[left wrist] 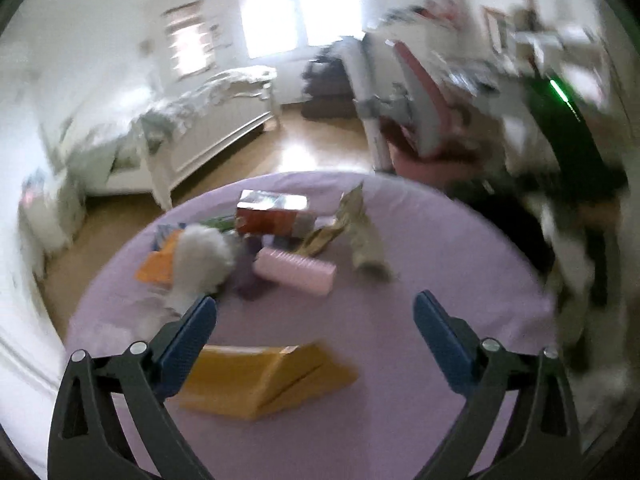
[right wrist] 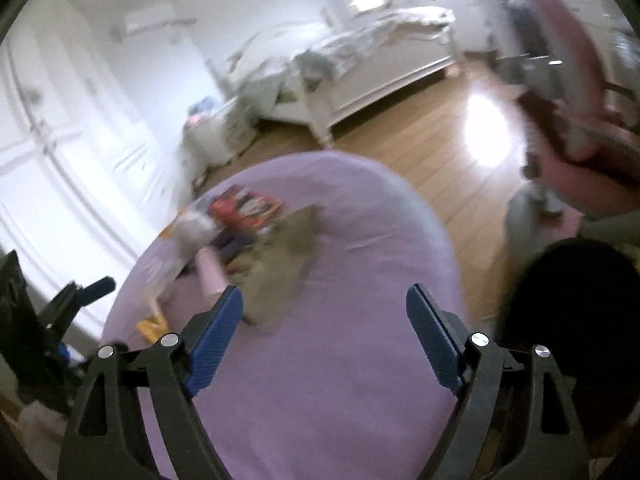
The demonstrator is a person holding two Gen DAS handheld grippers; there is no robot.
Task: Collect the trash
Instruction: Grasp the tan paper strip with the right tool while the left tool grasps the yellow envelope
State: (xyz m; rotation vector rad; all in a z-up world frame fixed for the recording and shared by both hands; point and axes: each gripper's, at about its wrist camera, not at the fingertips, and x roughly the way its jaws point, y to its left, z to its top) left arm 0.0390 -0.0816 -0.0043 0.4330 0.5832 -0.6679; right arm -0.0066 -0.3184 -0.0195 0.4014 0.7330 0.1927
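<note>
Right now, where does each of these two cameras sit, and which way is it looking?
Left wrist: rides the left gripper, looking down over open blue fingers at the purple-covered surface, a yellow envelope nearest.
Right wrist: rides the right gripper, open, looking down at the surface; the left gripper shows at its left edge.
Both share the red box, brown paper bag and white bed.

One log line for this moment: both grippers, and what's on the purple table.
left gripper: open, empty | right gripper: open, empty | round purple-covered table: yellow padded envelope, pink ridged roll, crumpled brown paper uncollected
</note>
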